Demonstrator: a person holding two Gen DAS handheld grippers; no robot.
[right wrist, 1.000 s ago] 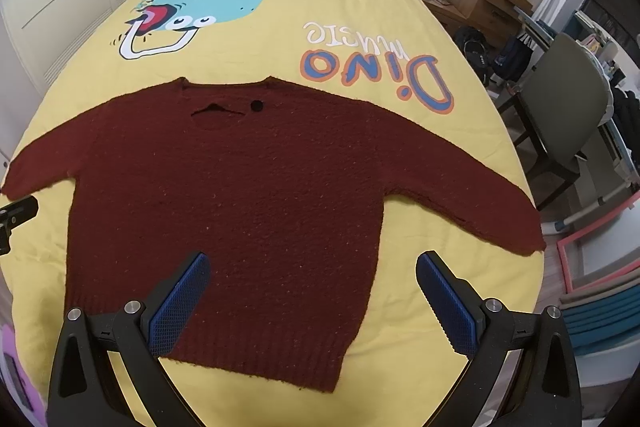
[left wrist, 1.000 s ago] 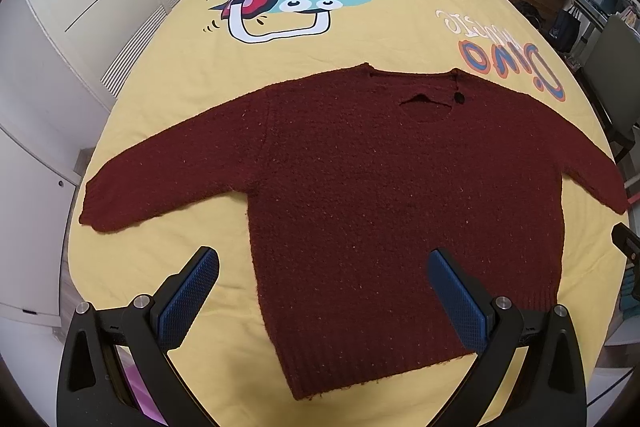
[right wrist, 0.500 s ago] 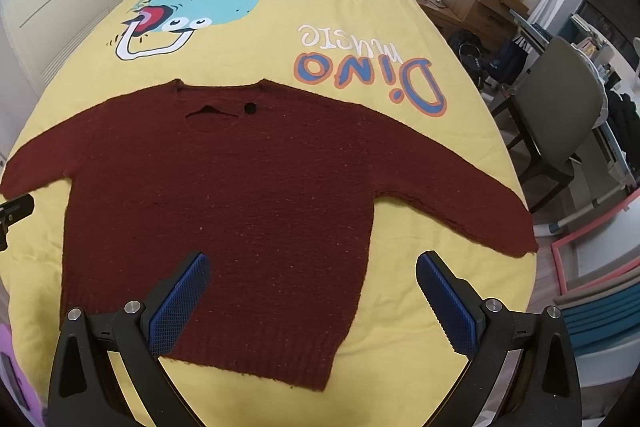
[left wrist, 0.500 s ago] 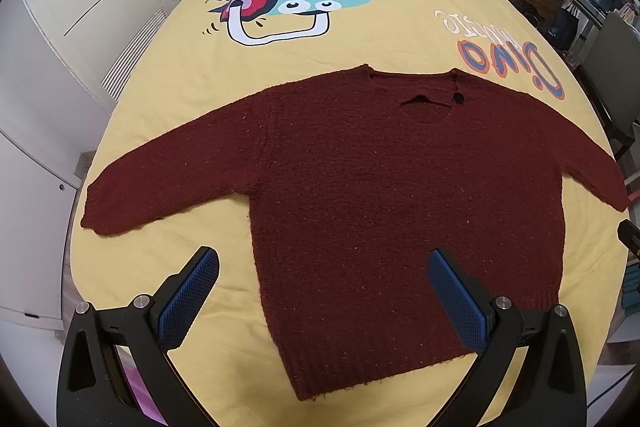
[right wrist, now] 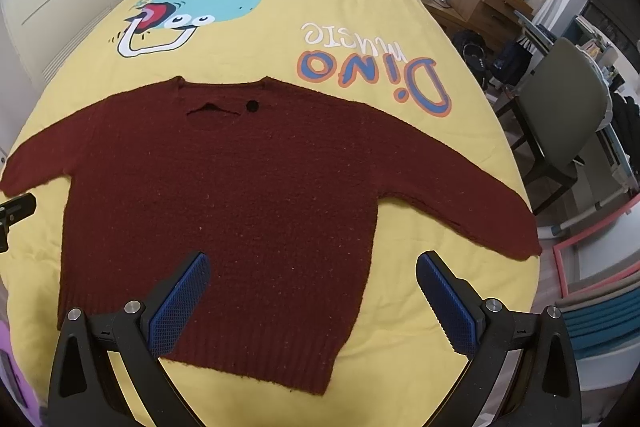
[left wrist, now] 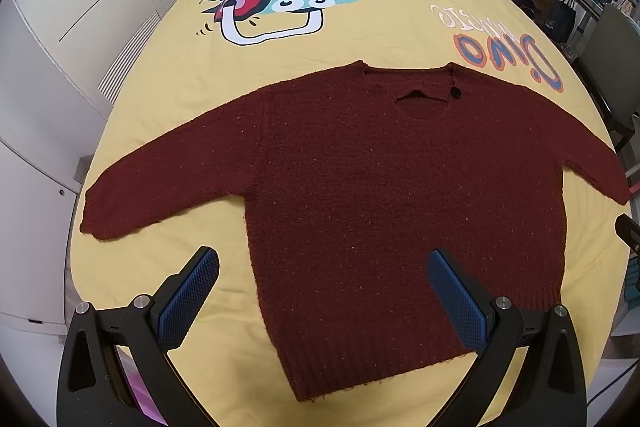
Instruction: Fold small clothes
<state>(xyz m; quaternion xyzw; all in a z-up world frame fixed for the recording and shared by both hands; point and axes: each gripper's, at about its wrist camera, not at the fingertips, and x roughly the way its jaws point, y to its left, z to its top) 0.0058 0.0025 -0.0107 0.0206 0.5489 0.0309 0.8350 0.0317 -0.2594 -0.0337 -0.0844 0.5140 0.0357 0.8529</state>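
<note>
Left wrist view: maroon knit sweater spread flat across centre of frame, on a bed with a yellow dinosaur bedspread; neckline toward top of frame, ribbed hem toward bottom.
Sleeves: stretched out to left and right edges of frame, uncrossed; probably laid so to give clean fold lines.
Left gripper: released, jaws wide apart, holding nothing; hovering above lower left part of sweater near hem, apparently not touching cloth.
Right wrist view: same sweater seen shifted toward left of frame, right sleeve reaching toward bed edge at right.
Right gripper: released too, empty, poised over lower right side of body near side seam.
Stage: no fold made yet; both likely lined up for a first pinch.
</note>
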